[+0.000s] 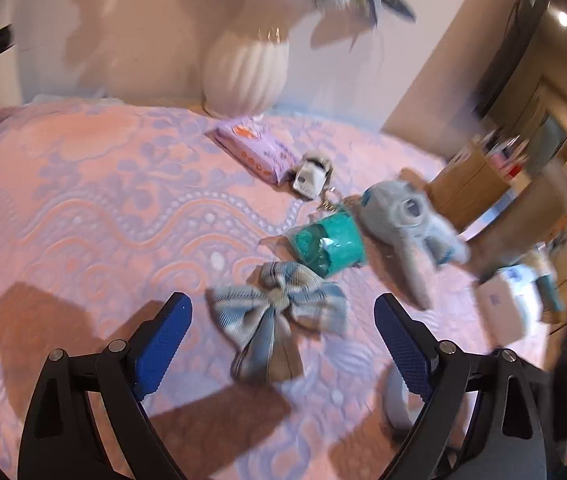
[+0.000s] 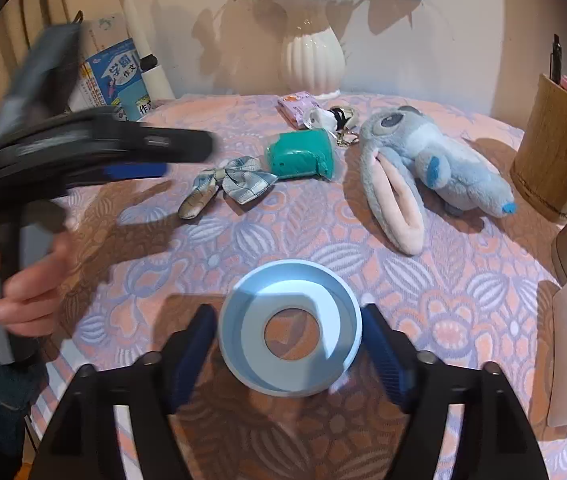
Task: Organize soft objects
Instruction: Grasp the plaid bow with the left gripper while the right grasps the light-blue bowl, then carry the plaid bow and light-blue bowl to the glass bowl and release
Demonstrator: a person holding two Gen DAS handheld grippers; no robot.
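My left gripper (image 1: 283, 344) hangs spread wide over the plaid bow (image 1: 279, 312), which lies flat on the pink and lilac patterned cloth (image 1: 83, 200), loops fanned out and tails trailing toward me; my pads touch nothing. Just beyond the bow sits a teal pouch (image 1: 329, 244), and to its right the grey-blue plush rabbit (image 1: 403, 224) sprawls on its side, long pink-lined ears stretched toward the table's near edge.

My right gripper (image 2: 289, 344) stands open around a pale blue ring-shaped holder (image 2: 289, 328); the pads sit just beside its rim, and I cannot tell whether they touch it.

The left wrist view is blurred, and shows only an edge of that holder. The right wrist view is sharp: it shows my left hand (image 2: 23, 280) on the other tool's handle, books (image 2: 115, 80) leaning at the wall, the white ribbed vase (image 2: 311, 60) with flowers, and a wooden pen holder (image 2: 555, 156) at the right.
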